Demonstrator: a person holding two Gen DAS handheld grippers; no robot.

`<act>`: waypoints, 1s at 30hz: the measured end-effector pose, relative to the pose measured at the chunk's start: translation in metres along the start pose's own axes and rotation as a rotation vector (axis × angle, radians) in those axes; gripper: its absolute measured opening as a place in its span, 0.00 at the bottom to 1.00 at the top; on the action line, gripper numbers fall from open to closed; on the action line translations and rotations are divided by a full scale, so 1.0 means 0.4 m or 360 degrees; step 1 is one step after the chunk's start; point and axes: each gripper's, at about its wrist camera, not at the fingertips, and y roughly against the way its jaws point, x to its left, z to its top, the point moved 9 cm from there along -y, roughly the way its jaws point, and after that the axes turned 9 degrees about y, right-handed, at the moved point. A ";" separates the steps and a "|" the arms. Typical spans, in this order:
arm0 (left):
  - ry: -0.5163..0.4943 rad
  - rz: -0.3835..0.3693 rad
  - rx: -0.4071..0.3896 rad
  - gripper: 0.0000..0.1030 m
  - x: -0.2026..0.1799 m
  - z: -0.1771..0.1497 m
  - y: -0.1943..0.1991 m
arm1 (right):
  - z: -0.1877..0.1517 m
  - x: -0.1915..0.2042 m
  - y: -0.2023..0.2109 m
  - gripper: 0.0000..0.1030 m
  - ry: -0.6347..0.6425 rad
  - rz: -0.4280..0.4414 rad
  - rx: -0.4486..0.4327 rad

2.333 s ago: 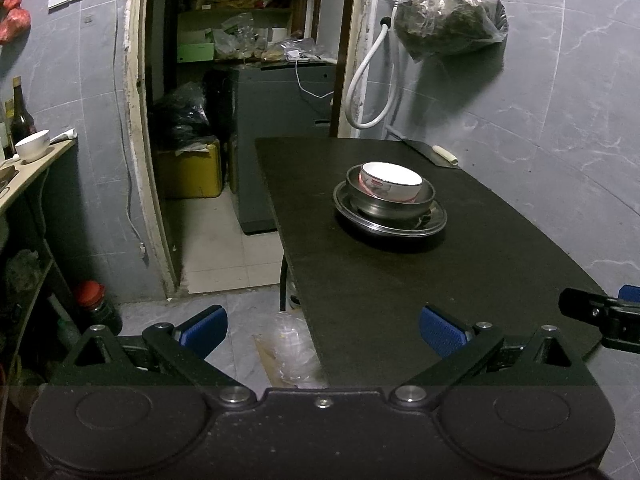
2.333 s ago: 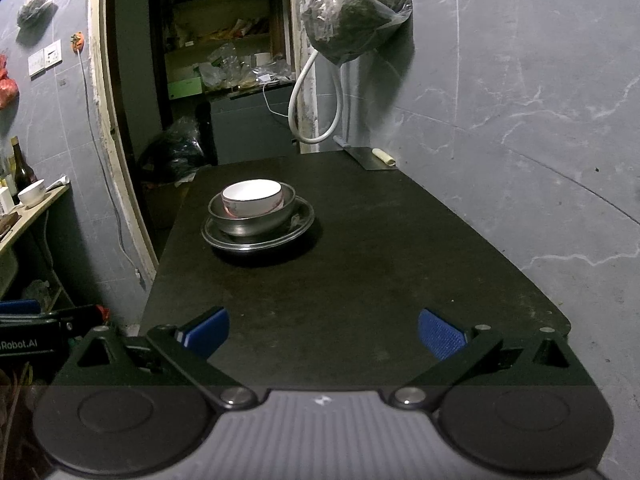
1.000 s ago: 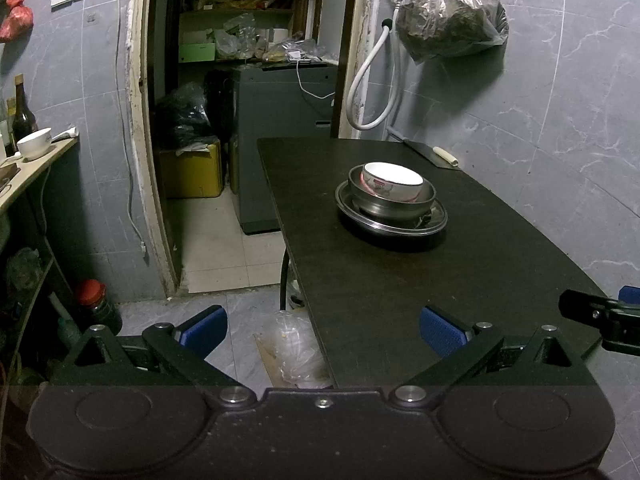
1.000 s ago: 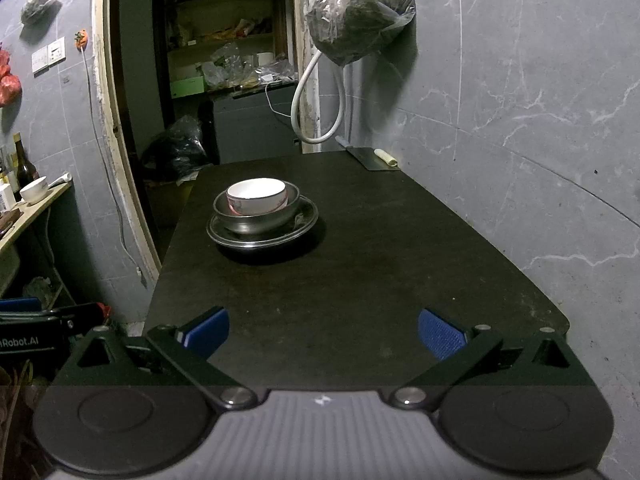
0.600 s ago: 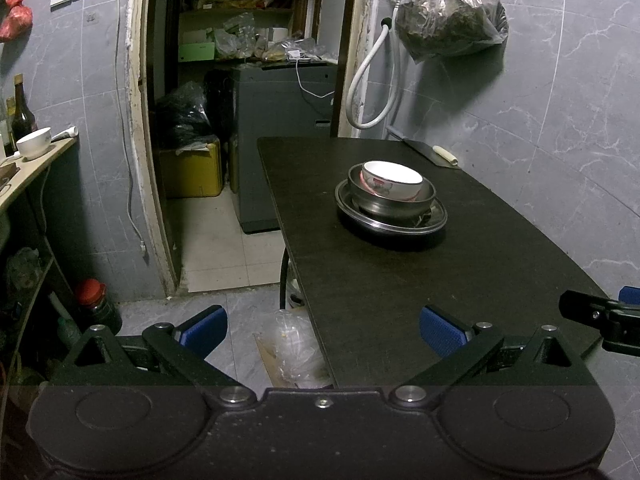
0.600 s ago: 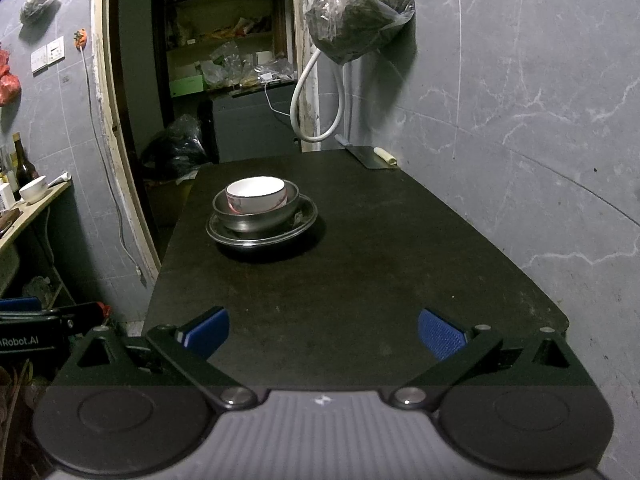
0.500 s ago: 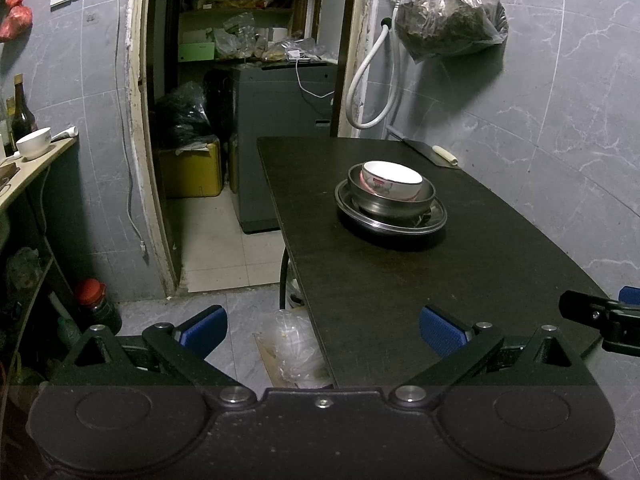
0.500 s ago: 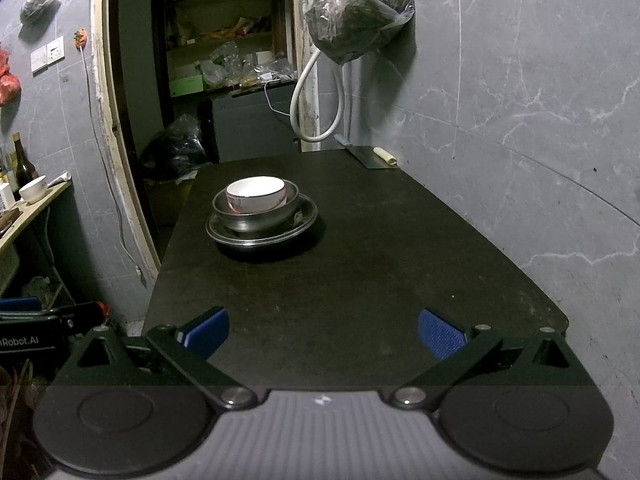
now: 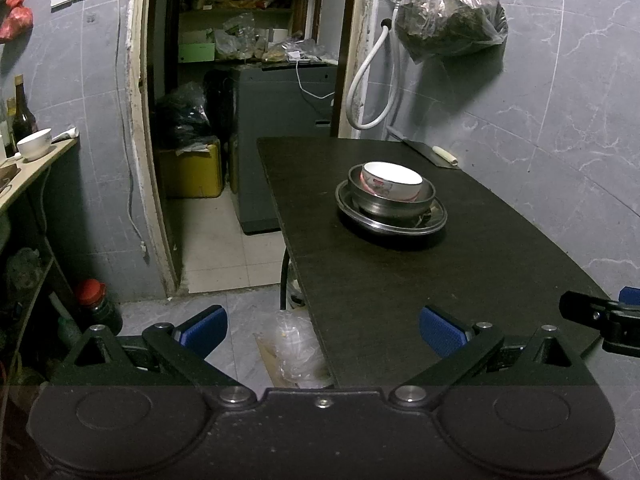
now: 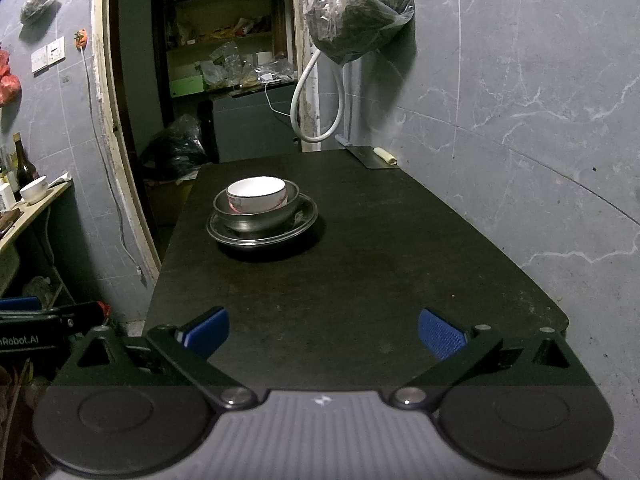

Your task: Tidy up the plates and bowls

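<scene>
Both of your tools are held back at the near end of the table (image 10: 400, 240), and neither has anything in it. Your left tool (image 9: 322, 330) has its blue pads spread wide, hanging over the table's near left corner with one pad out past the edge, above the floor. Your right tool (image 10: 323, 334) is spread just as wide, squarely over the near end of the table top.

The dishes sit as one stack toward the far half of the table — at about 12 o'clock from your right tool, slightly left of centre, and at about 1 o'clock from your left. A white bowl (image 10: 257, 195) rests inside a metal bowl (image 10: 256, 216), and that sits on a metal plate (image 10: 262, 230), which lies flat on the table. All three are nested, upright and well apart from both tools.

Judging by that, the stacking looks done or close to it, and you appear to be between steps: standing off rather than reaching. I cannot tell from here whether other dishes are meant to join the stack. A second white bowl (image 9: 35, 148) stands on the side shelf (image 9: 36, 168) at 9 o'clock, but it may not belong to the job.

If the stack is to be shifted, go in low and take the plate's rim — lifting a bowl alone would break up the nest. Watch the knife (image 10: 374, 157) at the far right corner, at about 1 o'clock from your right tool.
</scene>
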 end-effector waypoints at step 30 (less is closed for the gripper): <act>-0.0004 0.0000 0.0009 0.99 0.003 -0.007 -0.005 | -0.007 -0.005 0.002 1.00 0.0001 -0.0007 0.0006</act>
